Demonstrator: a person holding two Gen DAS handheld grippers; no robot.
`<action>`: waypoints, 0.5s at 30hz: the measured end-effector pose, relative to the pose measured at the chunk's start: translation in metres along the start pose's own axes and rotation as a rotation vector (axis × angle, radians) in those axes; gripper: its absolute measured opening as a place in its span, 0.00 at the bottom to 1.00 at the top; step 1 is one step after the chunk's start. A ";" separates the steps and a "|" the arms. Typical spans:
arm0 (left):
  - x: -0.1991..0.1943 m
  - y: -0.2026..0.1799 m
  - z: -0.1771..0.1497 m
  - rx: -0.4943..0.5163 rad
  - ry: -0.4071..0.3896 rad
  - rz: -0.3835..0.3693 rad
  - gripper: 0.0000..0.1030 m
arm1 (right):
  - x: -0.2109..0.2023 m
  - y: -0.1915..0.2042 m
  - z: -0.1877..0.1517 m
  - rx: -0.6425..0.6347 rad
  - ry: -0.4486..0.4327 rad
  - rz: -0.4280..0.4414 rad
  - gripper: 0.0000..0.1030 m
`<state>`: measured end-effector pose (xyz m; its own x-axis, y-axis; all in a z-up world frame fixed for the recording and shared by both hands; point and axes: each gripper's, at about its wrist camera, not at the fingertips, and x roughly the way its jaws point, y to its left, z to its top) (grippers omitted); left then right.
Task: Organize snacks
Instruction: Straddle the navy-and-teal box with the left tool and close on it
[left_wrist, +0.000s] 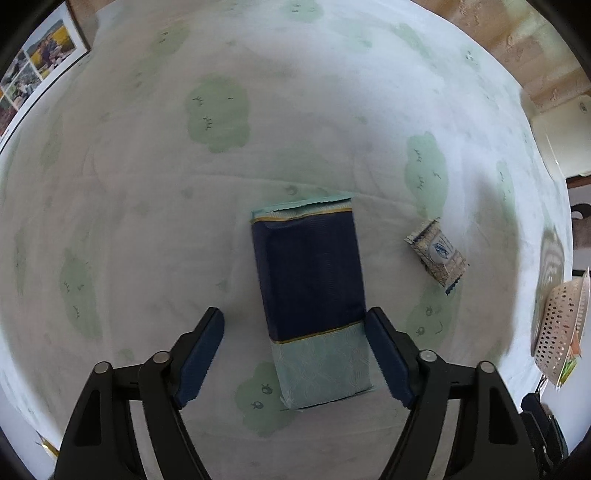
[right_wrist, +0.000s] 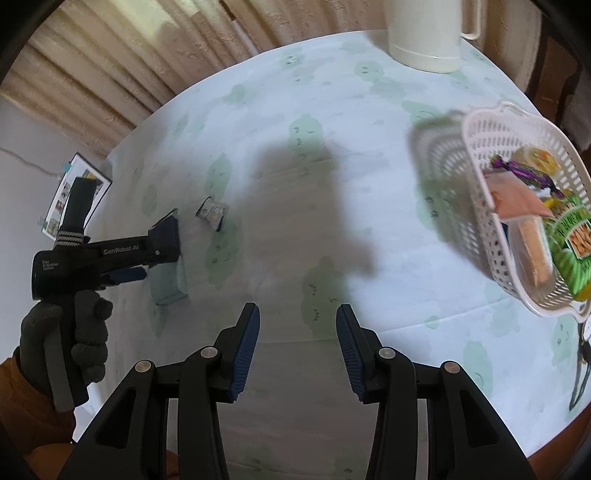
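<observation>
Round bench (left_wrist: 147, 221) draped in pale cloth printed with soft green bushes, creased in a line just beyond the packs. White perforated plastic basket (right_wrist: 480, 206) at the bench's right edge, tilted in the right wrist view, already loaded with wrapped snacks: a green crinkly bag, a pinkish sachet, a purple twist-wrapped sweet. Cream jug (right_wrist: 424, 33) at the far side, smooth and hard-walled.

Navy-and-mint snack pack (left_wrist: 310, 291) lying flat mid-bench, a long block with glossy film, gold trim lines and a serrated seal at the far end. Left gripper (left_wrist: 295, 362) spread wide, straddling the near half of the pack; right finger pad just touching or beside its edge (hard to tell which), left pad clearly apart. Nothing gripped yet.

Right gripper (right_wrist: 297, 350) also spread open and empty, hovering over bare cloth, well apart from the pack.

Small beige sachet (left_wrist: 437, 254) beside the pack toward the basket, crimped ends, flat and light.

Judged best for this step: centre the pack between the ribbed blue pads before closing, lower until the pads cover its side walls, squeeze gently (film likely slick, contents perhaps brittle), then lift level toward the basket. Off-centre closure likely to skew or push the pack across the cloth.
</observation>
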<state>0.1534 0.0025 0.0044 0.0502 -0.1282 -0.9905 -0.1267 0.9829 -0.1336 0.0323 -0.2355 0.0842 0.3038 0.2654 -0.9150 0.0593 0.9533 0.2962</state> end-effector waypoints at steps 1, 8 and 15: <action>-0.001 -0.002 -0.001 0.014 -0.002 -0.014 0.56 | 0.001 0.001 0.001 -0.004 0.003 -0.001 0.43; -0.007 -0.013 -0.006 0.077 -0.028 -0.035 0.42 | 0.011 0.008 0.004 -0.028 0.021 -0.015 0.43; -0.034 0.013 -0.011 0.075 -0.059 -0.078 0.22 | 0.029 0.027 0.015 -0.091 0.047 -0.012 0.43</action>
<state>0.1396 0.0187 0.0357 0.1152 -0.1988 -0.9732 -0.0456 0.9777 -0.2051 0.0572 -0.2042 0.0701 0.2589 0.2586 -0.9306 -0.0250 0.9650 0.2612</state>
